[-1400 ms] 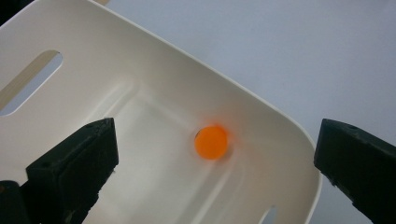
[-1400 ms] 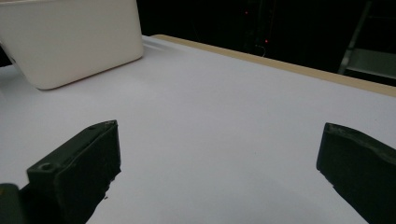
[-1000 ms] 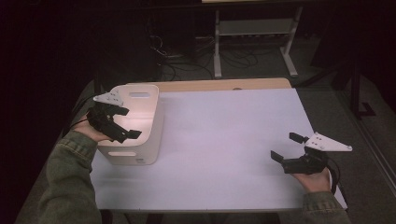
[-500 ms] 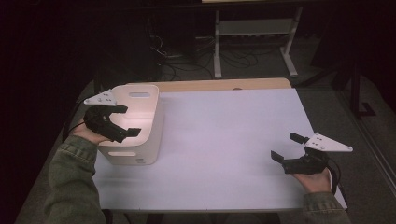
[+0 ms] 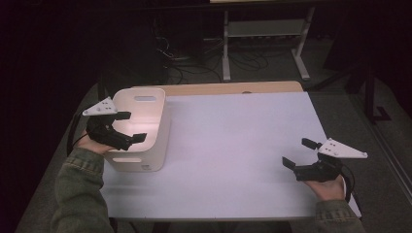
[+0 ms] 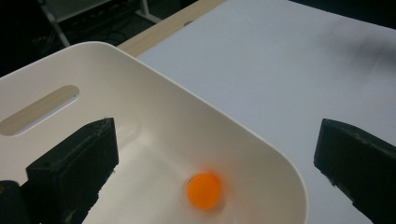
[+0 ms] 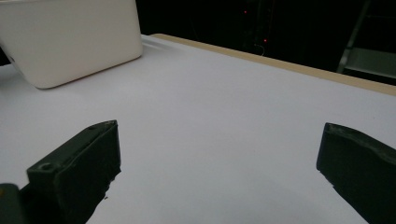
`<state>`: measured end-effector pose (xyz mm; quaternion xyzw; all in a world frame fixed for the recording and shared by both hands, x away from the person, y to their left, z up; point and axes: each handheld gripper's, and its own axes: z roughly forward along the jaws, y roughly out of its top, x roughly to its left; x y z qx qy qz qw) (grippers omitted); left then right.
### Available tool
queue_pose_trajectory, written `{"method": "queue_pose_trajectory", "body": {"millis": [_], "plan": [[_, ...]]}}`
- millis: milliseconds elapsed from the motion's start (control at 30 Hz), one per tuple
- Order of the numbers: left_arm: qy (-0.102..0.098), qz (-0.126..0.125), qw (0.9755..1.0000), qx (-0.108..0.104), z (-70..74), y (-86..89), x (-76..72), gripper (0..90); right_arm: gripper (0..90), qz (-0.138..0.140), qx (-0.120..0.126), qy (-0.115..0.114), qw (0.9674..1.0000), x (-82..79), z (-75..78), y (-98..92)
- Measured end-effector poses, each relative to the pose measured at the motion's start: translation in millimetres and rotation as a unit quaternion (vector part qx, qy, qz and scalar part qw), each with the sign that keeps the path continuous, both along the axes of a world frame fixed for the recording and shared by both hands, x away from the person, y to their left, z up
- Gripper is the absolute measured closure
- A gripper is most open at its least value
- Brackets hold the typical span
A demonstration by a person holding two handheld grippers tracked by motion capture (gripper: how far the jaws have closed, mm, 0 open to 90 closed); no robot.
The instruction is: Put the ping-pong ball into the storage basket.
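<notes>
A cream plastic bin with slotted handles stands at the table's left side. Inside it, on the floor of the bin, lies a small orange ball. My left gripper hovers over the bin's left rim, open, nothing between its jaws. In the left gripper view my left gripper straddles the bin's near wall, the ball below. My right gripper is open and empty just above the table near the right front edge; in the right gripper view the bin sits far off.
The white tabletop has a wooden strip along its far edge. Behind the table stand a metal rack and loose cables on a dark floor.
My left gripper has drifted left and slightly back over the bin's left rim. The right gripper has barely moved.
</notes>
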<state>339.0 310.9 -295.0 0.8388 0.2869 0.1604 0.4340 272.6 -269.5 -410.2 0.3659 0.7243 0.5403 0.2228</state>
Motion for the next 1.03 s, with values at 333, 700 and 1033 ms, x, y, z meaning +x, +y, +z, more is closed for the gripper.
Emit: {"method": "queue_pose_trajectory", "body": {"millis": [333, 700, 1033], "plan": [[-0.011, 0.001, 0.9995, -0.031, -6.1, -0.4, -8.1, 0.0, 0.0, -0.001, 0.0, 0.001, 1.0, 0.0, -0.3, -0.1], [-0.033, 0.003, 0.9975, -0.063, -6.0, 1.5, -15.1, 0.0, 0.0, -0.001, 0.0, 0.003, 1.0, -0.3, -0.5, -0.4], [-0.04, 0.003, 0.996, -0.08, -6.9, 4.8, -18.4, 0.0, 0.0, -0.002, 0.0, 0.002, 1.0, -0.4, -0.4, -0.1]]}}
